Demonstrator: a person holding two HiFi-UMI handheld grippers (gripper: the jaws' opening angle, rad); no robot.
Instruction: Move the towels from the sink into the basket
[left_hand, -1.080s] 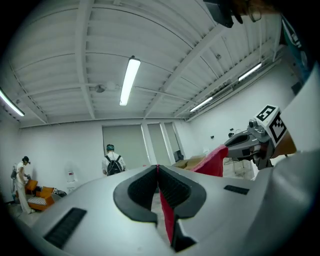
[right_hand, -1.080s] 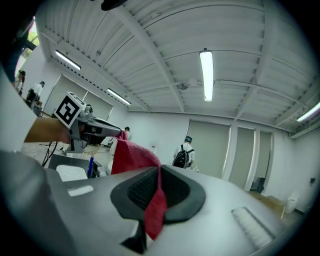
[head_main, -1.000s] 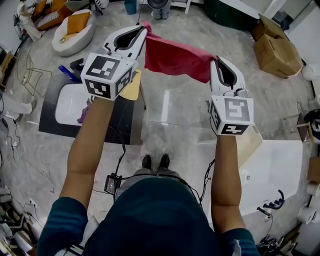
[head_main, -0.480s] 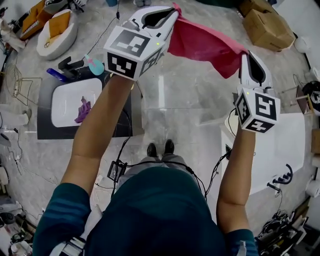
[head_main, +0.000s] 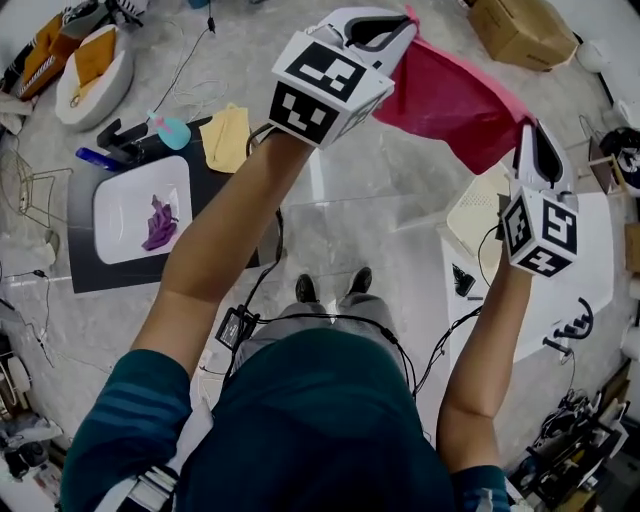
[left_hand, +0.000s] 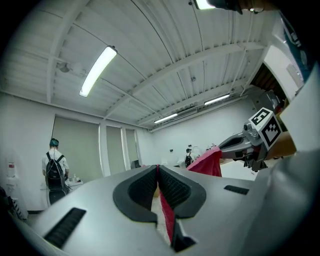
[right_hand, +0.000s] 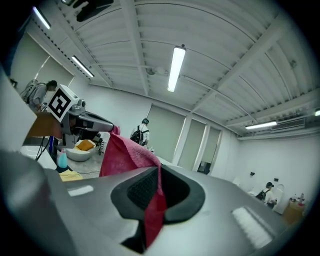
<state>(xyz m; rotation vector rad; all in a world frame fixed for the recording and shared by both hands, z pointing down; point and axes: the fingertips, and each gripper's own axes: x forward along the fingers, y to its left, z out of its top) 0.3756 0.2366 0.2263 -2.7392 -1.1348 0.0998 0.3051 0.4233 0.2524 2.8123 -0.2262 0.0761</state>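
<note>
Head view: left gripper (head_main: 398, 22) and right gripper (head_main: 531, 132), clamped on the red towel (head_main: 450, 98) between them, are carrying it farther from the sink (head_main: 122, 205); transfer is progressing.

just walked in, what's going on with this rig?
A person holds a two-jaw gripper in each hand and has a red towel stretched between them, up in the air. The left gripper is shut on one corner and the right gripper on the opposite one. Down at the left, a purple towel lies in the white sink, and a yellow towel lies just beside the sink.
</note>
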